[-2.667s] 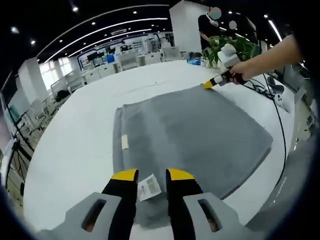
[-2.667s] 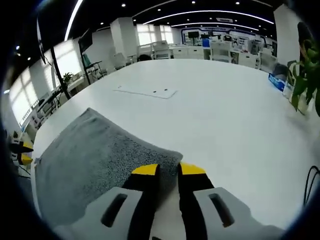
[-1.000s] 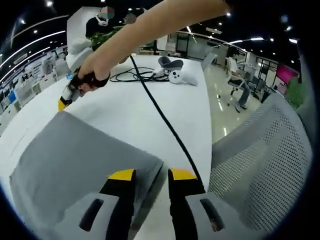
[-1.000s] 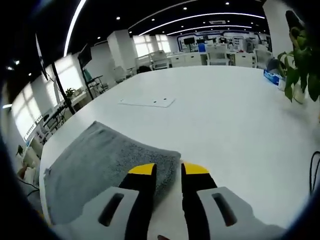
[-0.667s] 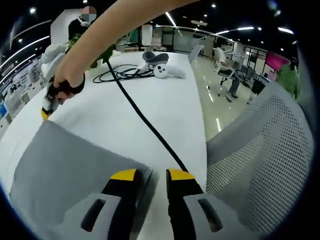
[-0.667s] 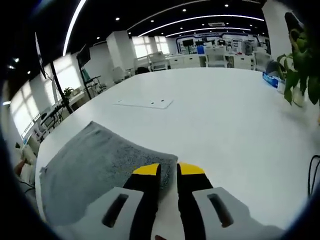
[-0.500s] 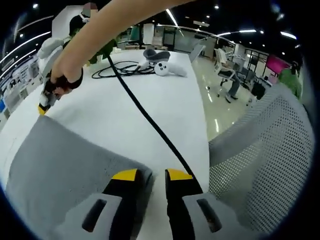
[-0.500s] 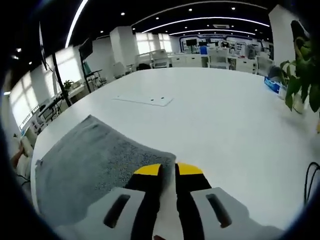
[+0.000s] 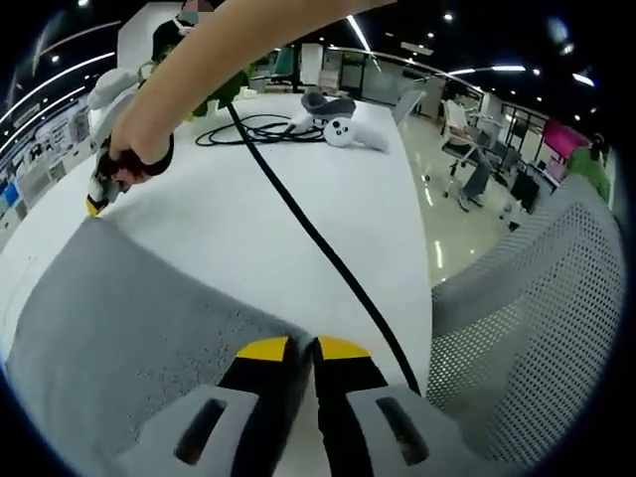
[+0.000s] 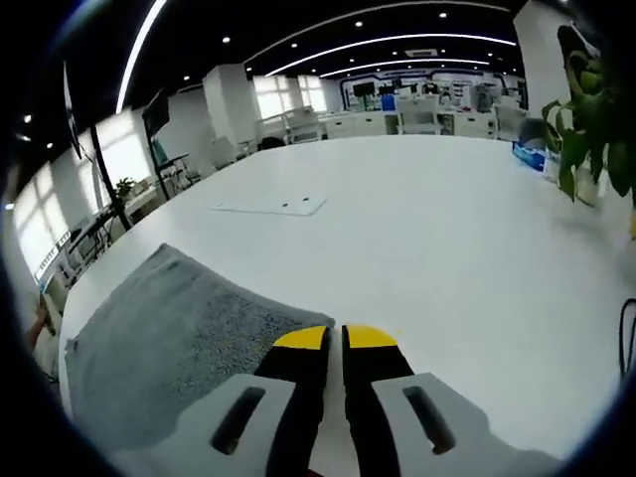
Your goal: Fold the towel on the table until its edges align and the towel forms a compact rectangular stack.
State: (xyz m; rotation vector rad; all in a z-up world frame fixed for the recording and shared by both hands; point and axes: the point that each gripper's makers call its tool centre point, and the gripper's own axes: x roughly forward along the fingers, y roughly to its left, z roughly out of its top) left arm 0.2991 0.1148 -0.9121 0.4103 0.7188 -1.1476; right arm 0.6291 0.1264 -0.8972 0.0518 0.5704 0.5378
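Towel [image 9: 129, 318] flat on white worktop [image 9: 298, 159], grey. Left hand-held gripper [image 9: 290, 347] clamped on near corner; right hand-held gripper [image 10: 334, 336] clamped on far corner.

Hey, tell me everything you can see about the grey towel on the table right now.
The grey towel is a plush, looped-pile cloth lying flat on the white table. Its surface looks smooth, with straight edges meeting at corners. In the left gripper view the left tool is shut on a near corner; in the right gripper view the right tool is shut on another corner. A black cable runs past it.
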